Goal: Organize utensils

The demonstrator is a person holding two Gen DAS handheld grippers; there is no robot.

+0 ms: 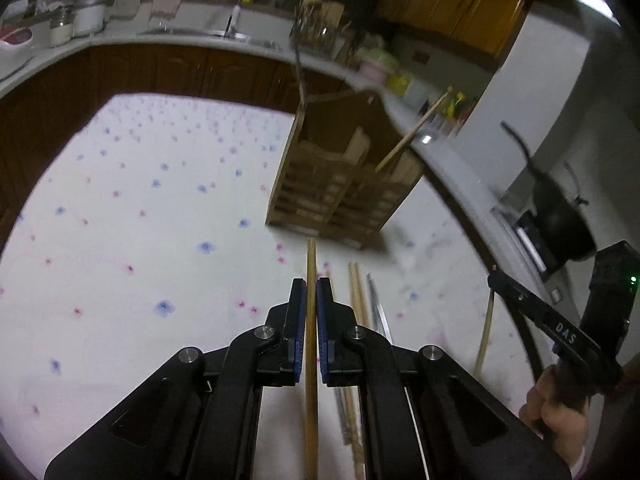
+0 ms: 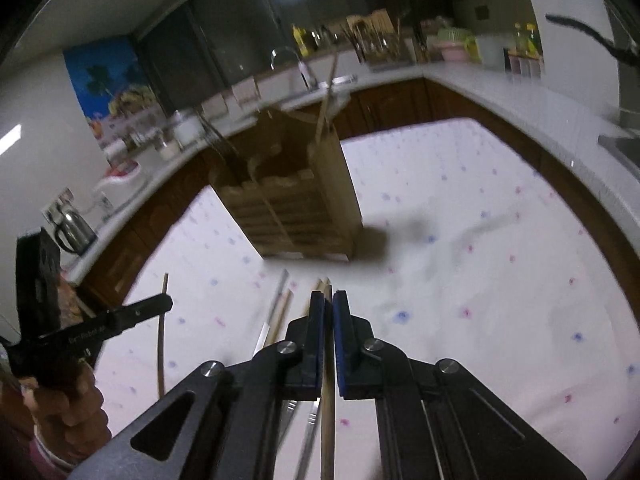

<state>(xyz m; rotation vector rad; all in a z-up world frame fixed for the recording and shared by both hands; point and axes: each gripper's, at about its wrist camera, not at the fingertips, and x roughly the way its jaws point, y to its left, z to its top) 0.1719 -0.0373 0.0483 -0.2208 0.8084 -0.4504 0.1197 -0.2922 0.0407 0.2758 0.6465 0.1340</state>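
Each gripper, left [image 1: 311,292] and right [image 2: 328,306], pinched one chopstick [image 1: 311,344] near its end; either could have pivoted or slipped short of the wooden caddy [image 1: 344,176]

Right gripper [image 2: 329,322] clamped tight on a pale wooden chopstick [image 2: 327,420], lifted clear of the flowered tablecloth [image 2: 480,280]. Just beyond its tip stands the wooden utensil holder [image 2: 296,208]; loose chopsticks [image 2: 280,320] lie left of the gripper, the left gripper [image 2: 160,304] farther left.
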